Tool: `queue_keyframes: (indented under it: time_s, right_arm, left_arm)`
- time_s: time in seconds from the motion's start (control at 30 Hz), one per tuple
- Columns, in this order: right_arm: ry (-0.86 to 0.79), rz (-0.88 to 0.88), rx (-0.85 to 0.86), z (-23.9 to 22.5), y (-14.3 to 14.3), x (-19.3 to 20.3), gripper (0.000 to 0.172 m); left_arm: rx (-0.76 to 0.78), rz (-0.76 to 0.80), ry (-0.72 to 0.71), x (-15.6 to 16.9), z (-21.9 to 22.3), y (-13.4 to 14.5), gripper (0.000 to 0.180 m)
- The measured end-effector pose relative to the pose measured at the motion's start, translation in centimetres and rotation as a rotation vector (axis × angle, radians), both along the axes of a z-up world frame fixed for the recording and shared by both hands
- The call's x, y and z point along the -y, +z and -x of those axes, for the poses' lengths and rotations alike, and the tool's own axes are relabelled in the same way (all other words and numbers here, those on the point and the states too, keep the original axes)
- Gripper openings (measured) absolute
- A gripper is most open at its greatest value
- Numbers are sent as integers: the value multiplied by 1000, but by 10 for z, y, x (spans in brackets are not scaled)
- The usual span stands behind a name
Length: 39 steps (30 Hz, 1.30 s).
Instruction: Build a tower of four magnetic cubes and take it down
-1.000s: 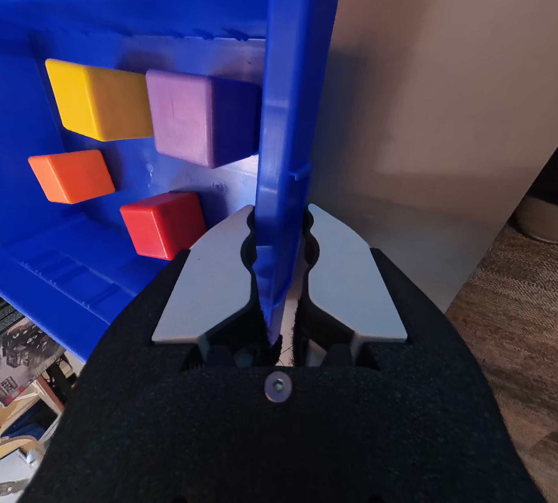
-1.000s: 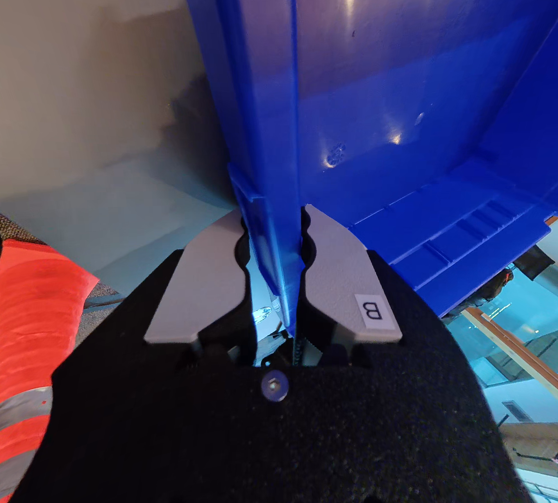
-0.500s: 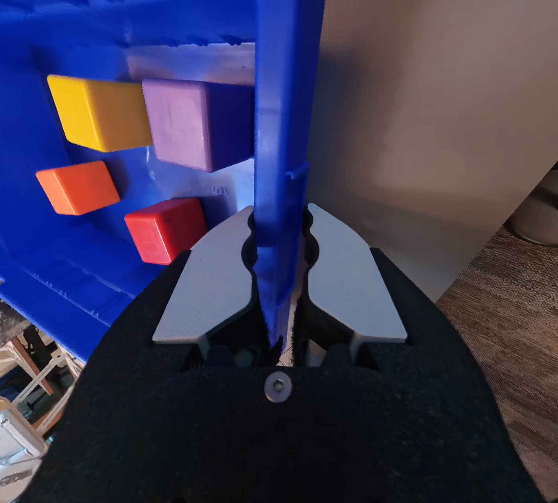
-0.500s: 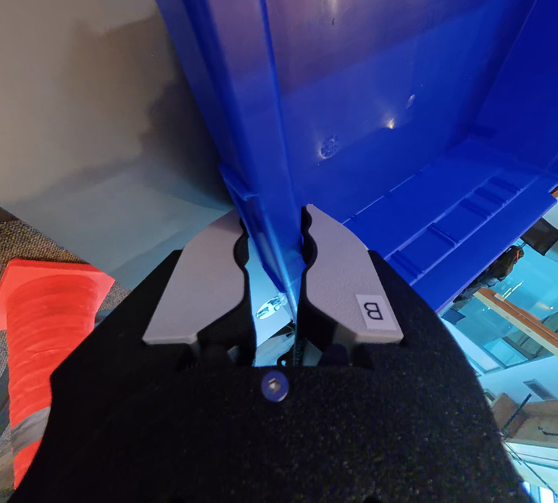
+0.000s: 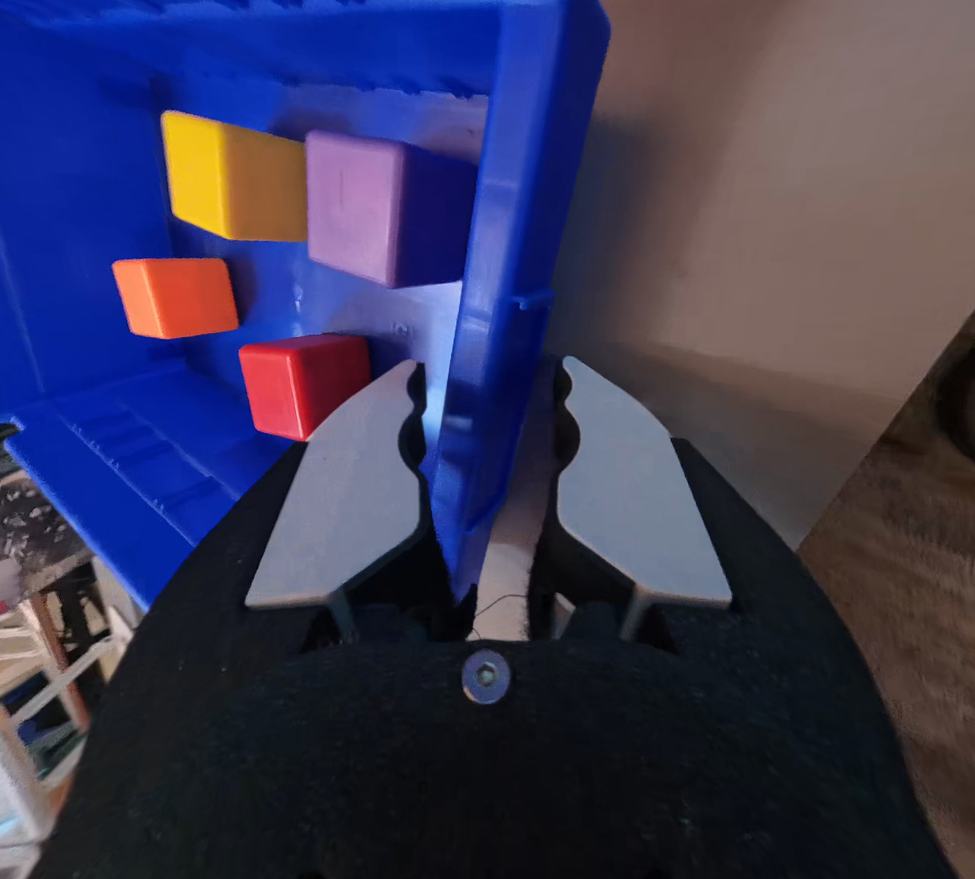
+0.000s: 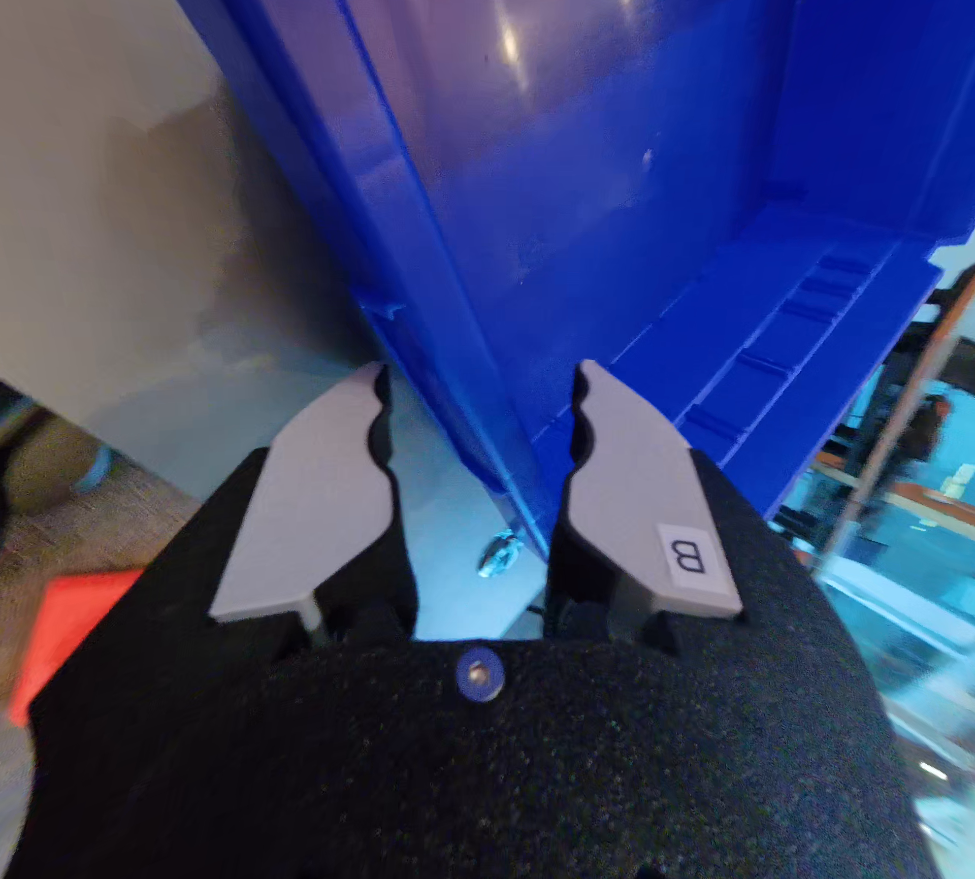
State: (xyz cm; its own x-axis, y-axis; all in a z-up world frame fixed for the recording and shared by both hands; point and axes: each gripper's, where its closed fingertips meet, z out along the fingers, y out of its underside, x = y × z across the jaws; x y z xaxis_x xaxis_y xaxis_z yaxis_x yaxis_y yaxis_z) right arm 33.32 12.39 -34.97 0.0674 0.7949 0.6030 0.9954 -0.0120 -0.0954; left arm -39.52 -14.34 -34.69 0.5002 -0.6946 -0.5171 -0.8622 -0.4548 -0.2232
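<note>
pale grey-beige tabletop (image 5: pixel 791 273) carries a blue plastic bin (image 5: pixel 527 168), its side wall shown edge-on in both wrist views. four cubes sit directly on the bin floor: yellow cube (image 5: pixel 232 178) just beside purple cube (image 5: pixel 359 210) toward the far wall, orange cube (image 5: pixel 174 297) and red cube (image 5: pixel 300 381) nearer, both apart from the others. table edge drops to brownish carpet floor (image 5: pixel 897 590) on the right; the right wrist view has the same tabletop (image 6: pixel 132 220) left of the bin wall (image 6: pixel 422 273)

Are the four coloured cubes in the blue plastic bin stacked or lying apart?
Apart, unstacked: yellow cube, purple cube, orange cube and red cube sit singly on the blue plastic bin floor.
</note>
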Motion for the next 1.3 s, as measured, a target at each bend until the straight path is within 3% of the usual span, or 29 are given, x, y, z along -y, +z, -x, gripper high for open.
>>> queue_keyframes:
  time_s: [0.03,0.1,0.2,0.27,0.33,0.47,0.53,0.57,0.7,0.77,0.8,0.83,0.9,0.93,0.97,1.07,1.1,1.2,1.3]
  right_arm:
    - [-23,23,-66,1,3,4,81]
    - [-74,55,-183,3,11,10,103]
    - [-68,48,-413,18,34,18,115]
    - [-17,-4,-625,39,64,20,124]
    - [69,-55,-838,63,101,25,127]
    - [131,-183,-1127,93,160,27,129]
    - [156,-200,-1258,111,180,31,147]
    - [174,-174,-1330,122,188,34,147]
    - [222,-56,-1542,160,209,42,147]
    - [230,-101,-1562,169,212,36,145]
    - [257,-147,-1536,172,210,35,132]
    - [298,-180,-1505,176,206,36,103]
    - [384,-168,-1438,185,193,46,42]
    - [408,-147,-1407,190,185,51,11]
    - [410,-137,-1380,194,179,52,0]
    - [390,-185,-1303,194,167,46,0]
    - [390,-196,-1289,194,164,45,0]
    - [382,-183,-1239,195,150,44,25]
    - [372,-183,-1203,195,138,43,37]
  left_arm:
    - [43,-47,13,0,-4,5,51]
    - [155,-163,42,-2,-15,19,75]
    - [428,-413,89,-12,-46,59,125]
    - [639,-571,61,-15,-76,93,145]
    - [781,-726,36,-16,-96,126,145]
    - [885,-996,73,-17,-104,177,140]
    - [898,-1065,101,-19,-103,193,134]
    - [909,-1060,117,-22,-103,196,134]
    - [831,-1033,219,-36,-89,196,120]
    - [740,-1040,297,-41,-72,193,87]
    - [697,-1046,353,-42,-59,191,53]
    - [668,-1033,417,-43,-47,188,24]
    - [631,-886,578,-47,-21,169,2]
    - [587,-825,656,-47,-7,161,0]
    - [535,-785,714,-48,7,154,0]
    - [479,-649,830,-52,33,134,3]
    - [481,-570,857,-53,36,122,13]
    - [461,-442,941,-58,49,96,63]
    - [477,-305,1014,-63,56,67,78]
